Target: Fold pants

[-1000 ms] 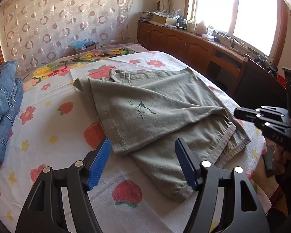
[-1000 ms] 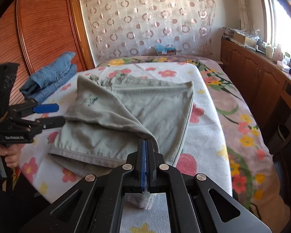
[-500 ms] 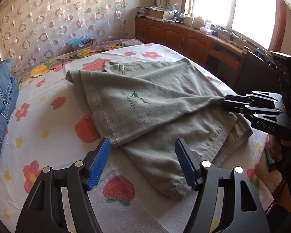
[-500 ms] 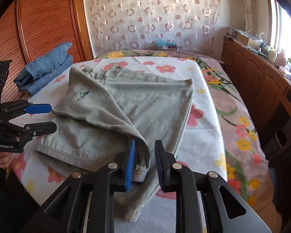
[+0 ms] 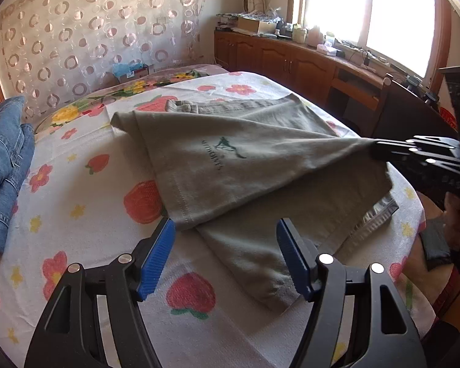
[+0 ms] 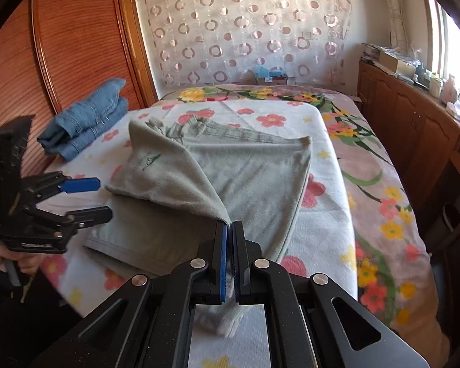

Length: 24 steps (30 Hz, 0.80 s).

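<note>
Grey-green pants (image 5: 248,165) (image 6: 251,174) with a small dark logo lie partly folded on the flowered bedspread (image 5: 76,196). My right gripper (image 6: 229,230) (image 5: 380,150) is shut on a corner of the upper layer and holds it lifted off the layer beneath, so the cloth stretches like a tent toward it. My left gripper (image 5: 225,236) (image 6: 92,197) stands open just above the bed at the near hem of the pants, with nothing between its blue pads (image 5: 156,260). A hand grips each tool's handle.
Folded blue jeans (image 5: 6,165) (image 6: 86,125) lie at the bed's left side by a wooden wardrobe (image 6: 61,46). A wooden cabinet (image 5: 291,61) with clutter runs under the window on the right. A patterned curtain (image 6: 245,24) hangs behind the bed.
The right gripper opened around the pants' corner, then shut on it and lifted it, pulling the upper layer taut. The left gripper stayed in place and open.
</note>
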Tool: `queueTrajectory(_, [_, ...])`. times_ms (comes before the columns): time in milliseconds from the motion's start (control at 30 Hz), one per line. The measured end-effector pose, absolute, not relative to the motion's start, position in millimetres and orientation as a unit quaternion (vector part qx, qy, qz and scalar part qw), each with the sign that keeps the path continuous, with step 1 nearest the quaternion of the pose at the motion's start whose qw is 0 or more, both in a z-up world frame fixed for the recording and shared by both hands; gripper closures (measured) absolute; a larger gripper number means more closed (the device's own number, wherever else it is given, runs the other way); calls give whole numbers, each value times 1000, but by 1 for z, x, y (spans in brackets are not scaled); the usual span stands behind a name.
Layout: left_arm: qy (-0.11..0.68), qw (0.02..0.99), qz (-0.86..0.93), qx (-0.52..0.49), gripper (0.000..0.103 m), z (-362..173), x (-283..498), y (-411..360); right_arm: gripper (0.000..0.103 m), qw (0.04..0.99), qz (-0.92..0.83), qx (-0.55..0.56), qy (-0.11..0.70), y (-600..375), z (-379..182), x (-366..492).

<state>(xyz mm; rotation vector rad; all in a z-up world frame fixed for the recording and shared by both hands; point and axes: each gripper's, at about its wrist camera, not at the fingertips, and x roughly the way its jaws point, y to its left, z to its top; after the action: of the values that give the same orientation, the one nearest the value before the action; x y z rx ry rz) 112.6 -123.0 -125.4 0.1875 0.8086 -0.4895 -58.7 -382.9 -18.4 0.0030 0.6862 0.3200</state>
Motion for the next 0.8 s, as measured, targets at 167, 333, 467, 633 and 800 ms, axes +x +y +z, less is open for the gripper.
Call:
queueTrajectory(167, [387, 888, -233, 89, 33, -124, 113, -120, 100, 925, 141, -6, 352, -385, -17, -76])
queueTrajectory(333, [389, 888, -229, 86, 33, -125, 116, -119, 100, 917, 131, 5, 377, -393, -33, -79])
queueTrajectory(467, [390, 890, -223, 83, 33, -125, 119, -116, 94, 923, 120, 1, 365, -395, -32, -80])
queueTrajectory(633, [384, 894, -216, 78, 33, -121, 119, -107, 81, 933, 121, -16, 339, -386, -22, -81])
queueTrajectory(800, [378, 900, -205, 70, 33, -116, 120, -94, 77, 936, 147, -12, 320, -372, -18, -76])
